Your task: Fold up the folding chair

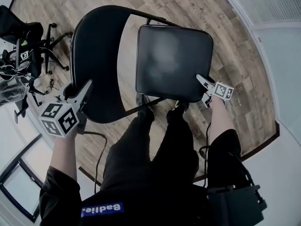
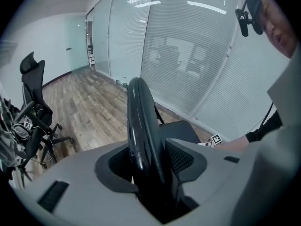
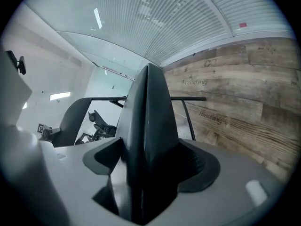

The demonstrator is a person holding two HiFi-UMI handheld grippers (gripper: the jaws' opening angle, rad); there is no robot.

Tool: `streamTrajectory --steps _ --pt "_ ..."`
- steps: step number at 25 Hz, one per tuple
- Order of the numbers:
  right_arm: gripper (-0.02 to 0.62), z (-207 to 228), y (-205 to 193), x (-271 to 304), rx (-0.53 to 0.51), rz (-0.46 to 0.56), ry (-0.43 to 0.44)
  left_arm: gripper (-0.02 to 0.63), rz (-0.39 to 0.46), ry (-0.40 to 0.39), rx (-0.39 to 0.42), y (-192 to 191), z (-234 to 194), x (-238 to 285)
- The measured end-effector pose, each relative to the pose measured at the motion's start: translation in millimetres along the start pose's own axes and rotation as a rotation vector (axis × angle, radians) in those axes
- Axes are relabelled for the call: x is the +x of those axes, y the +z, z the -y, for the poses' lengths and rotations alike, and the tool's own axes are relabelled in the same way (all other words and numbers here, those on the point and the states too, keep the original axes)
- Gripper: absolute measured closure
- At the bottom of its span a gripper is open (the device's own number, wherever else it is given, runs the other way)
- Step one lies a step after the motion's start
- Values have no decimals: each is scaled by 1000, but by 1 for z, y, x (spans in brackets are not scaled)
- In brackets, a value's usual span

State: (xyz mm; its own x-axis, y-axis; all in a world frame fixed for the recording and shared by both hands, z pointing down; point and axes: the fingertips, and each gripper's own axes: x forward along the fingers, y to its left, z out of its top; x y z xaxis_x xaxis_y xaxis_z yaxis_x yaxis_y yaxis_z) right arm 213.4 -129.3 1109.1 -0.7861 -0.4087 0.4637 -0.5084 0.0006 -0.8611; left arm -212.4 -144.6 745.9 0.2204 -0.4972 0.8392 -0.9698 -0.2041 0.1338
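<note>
Head view first: the folding chair (image 1: 108,112) is standing opened out on the wood floor (image 1: 244,69), right in front of the person's legs (image 1: 155,145). Its curved backrest (image 1: 96,60) is showing at the left and the flat seat (image 1: 171,62) at the right. The left gripper (image 1: 77,92) is sitting on the backrest's near edge, and the right gripper (image 1: 205,91) is biting the seat's near right corner. An office chair (image 1: 28,36) is parked well off to the left.

Left gripper view: the left gripper (image 2: 150,159) is clamping the backrest (image 2: 139,121) edge-on, with the glossy black rim running straight up between the jaws and filling the gap. The seat (image 2: 181,128) is peeking out just behind it, the office chair (image 2: 33,93) is over at the left, and a blinds wall (image 2: 188,46) is filling the back.

Right gripper view: the right gripper (image 3: 148,168) is gripping the seat (image 3: 148,112). The jaws are standing pretty wide, but the padded edge is packing the whole space between them. The backrest (image 3: 73,114) is looming at the left, a thin frame tube (image 3: 188,98) is crossing behind, and the wood floor (image 3: 235,102) is showing tilted at the right.
</note>
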Motion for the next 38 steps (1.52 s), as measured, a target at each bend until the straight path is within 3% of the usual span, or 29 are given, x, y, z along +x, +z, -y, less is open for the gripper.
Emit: streamTrajectory --steps 12,23,38 --pt "241 -36 -8 0 1 -9 -39 455 -6 -1 -47 13 7 -18" --pt "257 -102 -6 -6 -26 -19 -78 474 -15 -3 -42 32 25 -51" --pt "285 -210 -14 5 -69 -34 -155 505 -1 -37 -92 50 13 -101"
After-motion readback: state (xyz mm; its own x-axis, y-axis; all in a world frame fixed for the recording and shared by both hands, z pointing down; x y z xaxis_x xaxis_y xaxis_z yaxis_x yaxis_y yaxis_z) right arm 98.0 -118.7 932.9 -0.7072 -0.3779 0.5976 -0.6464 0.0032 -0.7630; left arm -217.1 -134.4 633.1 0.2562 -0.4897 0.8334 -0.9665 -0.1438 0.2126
